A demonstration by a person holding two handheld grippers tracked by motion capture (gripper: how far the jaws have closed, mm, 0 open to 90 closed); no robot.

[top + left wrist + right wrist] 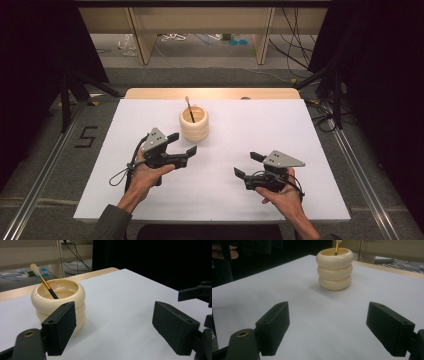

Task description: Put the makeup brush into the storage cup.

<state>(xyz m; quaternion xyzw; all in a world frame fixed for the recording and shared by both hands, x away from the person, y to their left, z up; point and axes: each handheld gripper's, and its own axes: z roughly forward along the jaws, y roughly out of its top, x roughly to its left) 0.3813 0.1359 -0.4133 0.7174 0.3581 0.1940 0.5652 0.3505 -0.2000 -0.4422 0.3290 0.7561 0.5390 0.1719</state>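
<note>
The cream ringed pot with a brush leaning inside it stands mid-table, just beyond and right of the left gripper, its jaws wide and empty, nearer than the right gripper, likewise wide.

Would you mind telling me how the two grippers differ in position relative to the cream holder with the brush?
The left gripper sits close beside the cream holder; the right gripper is farther off, nearer the person's edge of the table. The left gripper's jaws point right, past the holder's front; the right gripper's point left, up the table. Both are open and empty, apart from the brush.
</note>
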